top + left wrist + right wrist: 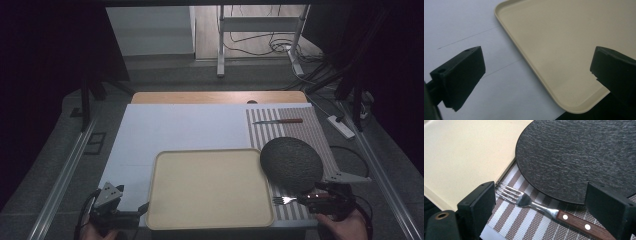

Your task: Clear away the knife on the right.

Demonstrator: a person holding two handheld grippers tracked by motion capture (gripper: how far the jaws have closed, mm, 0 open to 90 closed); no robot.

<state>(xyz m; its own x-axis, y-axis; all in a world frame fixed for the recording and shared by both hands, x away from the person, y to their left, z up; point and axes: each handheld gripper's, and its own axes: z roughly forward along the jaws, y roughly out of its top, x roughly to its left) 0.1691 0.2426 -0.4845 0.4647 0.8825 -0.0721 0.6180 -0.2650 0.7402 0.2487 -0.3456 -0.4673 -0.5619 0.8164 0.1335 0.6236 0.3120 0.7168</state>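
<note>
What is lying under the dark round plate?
The plate rests on the striped placemat, its left edge overlapping the beige tray's rim. The fork lies just beside it. Anything beneath its middle is hidden.

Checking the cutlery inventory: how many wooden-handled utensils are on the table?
2. A fork lies on the striped placemat at the near edge, between the open right gripper's jaws. A knife lies at the placemat's far end, beyond the black plate.

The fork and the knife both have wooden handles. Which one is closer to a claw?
The fork. It lies on the striped mat's near edge, between the right claw's open jaws. The knife lies at the far end, beyond the black plate.
</note>
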